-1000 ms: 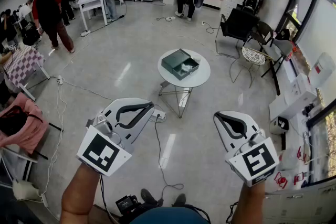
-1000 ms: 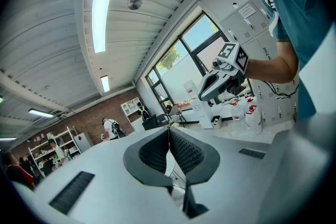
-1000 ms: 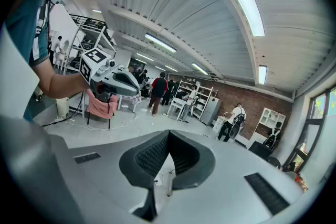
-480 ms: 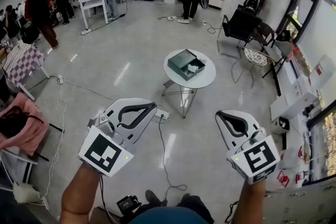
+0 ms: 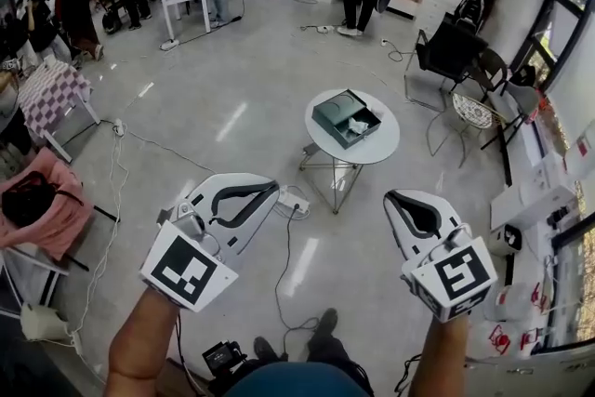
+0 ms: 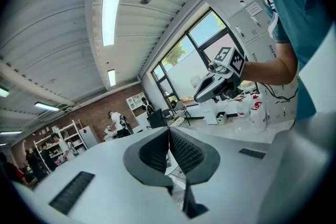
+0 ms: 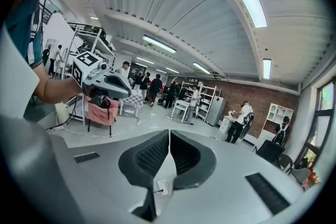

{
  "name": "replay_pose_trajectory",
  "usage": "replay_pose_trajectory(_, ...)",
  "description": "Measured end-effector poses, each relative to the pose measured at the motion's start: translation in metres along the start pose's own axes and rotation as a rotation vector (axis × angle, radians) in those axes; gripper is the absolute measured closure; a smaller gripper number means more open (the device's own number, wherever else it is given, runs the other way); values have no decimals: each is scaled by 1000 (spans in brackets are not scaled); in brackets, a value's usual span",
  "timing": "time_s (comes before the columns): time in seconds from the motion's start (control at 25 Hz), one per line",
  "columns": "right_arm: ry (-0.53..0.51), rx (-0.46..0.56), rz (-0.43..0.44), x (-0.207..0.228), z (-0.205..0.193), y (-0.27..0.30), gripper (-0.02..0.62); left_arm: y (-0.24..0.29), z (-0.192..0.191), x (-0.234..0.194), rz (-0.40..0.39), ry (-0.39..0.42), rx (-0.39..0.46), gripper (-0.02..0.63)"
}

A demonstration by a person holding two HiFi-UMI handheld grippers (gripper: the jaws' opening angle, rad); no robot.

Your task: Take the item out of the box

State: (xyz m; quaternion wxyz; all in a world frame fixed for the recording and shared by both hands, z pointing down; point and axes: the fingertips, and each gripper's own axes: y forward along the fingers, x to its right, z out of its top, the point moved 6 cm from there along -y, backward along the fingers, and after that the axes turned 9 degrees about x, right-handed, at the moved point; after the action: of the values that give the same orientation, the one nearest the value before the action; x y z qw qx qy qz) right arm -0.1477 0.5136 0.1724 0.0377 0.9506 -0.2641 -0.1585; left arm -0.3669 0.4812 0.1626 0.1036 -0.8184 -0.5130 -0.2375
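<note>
A dark green box [image 5: 339,113] lies open on a small round white table [image 5: 374,149] some way ahead of me in the head view. A white item [image 5: 359,125] rests inside it. Both grippers are held low in front of me, well short of the table. My left gripper [image 5: 271,188] is shut with nothing in it, its pads meeting in the left gripper view [image 6: 168,132]. The right gripper [image 5: 392,197] is likewise shut and empty [image 7: 169,136]. Each gripper view catches the other gripper held in the air beside it.
A power strip [image 5: 294,201] and its cable lie on the floor between me and the table. Chairs [image 5: 456,56] stand to the right, and a pink-draped table [image 5: 42,214] and a checked table [image 5: 51,93] to the left. Several people stand at the far shelves.
The whole view has shifted: the table and box now sit a little lower and further right in the head view. Both grippers keep their pose and stay shut.
</note>
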Motion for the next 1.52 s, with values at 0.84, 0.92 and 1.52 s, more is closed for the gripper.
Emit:
replay_pose_trajectory(0.84, 27, 78, 131, 243, -64, 21, 556, 236, 25, -14, 101, 23, -104, 584)
replay_pose_trajectory(0.92, 34, 80, 123, 256, -71, 17, 557, 255, 25, -12, 85, 20, -102, 584)
replay_pose_trajectory(1.52, 43, -16, -62, 302, -95, 65, 556, 338, -34, -93, -85, -17, 43, 585)
